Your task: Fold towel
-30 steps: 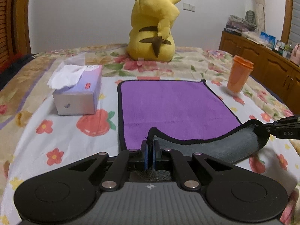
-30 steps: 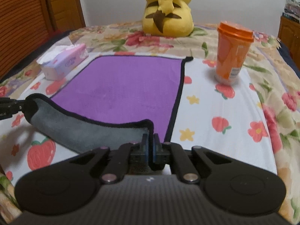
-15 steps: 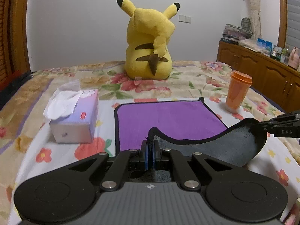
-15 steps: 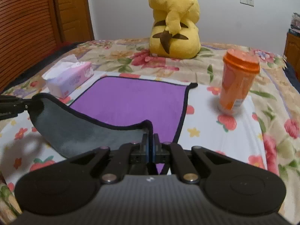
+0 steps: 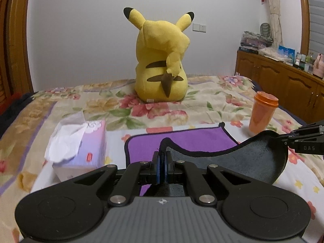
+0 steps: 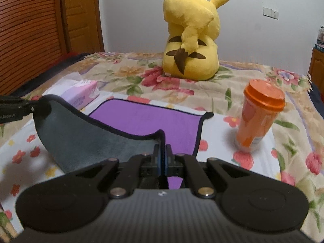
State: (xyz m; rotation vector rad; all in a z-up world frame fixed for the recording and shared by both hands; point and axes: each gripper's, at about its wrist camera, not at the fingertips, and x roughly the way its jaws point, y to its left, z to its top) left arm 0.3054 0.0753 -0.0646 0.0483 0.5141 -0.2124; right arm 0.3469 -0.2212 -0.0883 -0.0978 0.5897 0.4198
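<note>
A purple towel with a black hem and a grey underside lies on the flowered bedspread; it also shows in the right wrist view. Its near edge is lifted off the bed, and the grey underside sags between my two grippers. My left gripper is shut on the near left corner. My right gripper is shut on the near right corner. Each gripper shows at the edge of the other's view, the right one and the left one.
A tissue box stands left of the towel. An orange lidded cup stands to its right. A yellow Pikachu plush sits behind it. A wooden cabinet runs along the right; a wooden door is at the left.
Both grippers have risen and carried the towel's near edge up and forward over the purple side. Less of the purple surface shows now.
</note>
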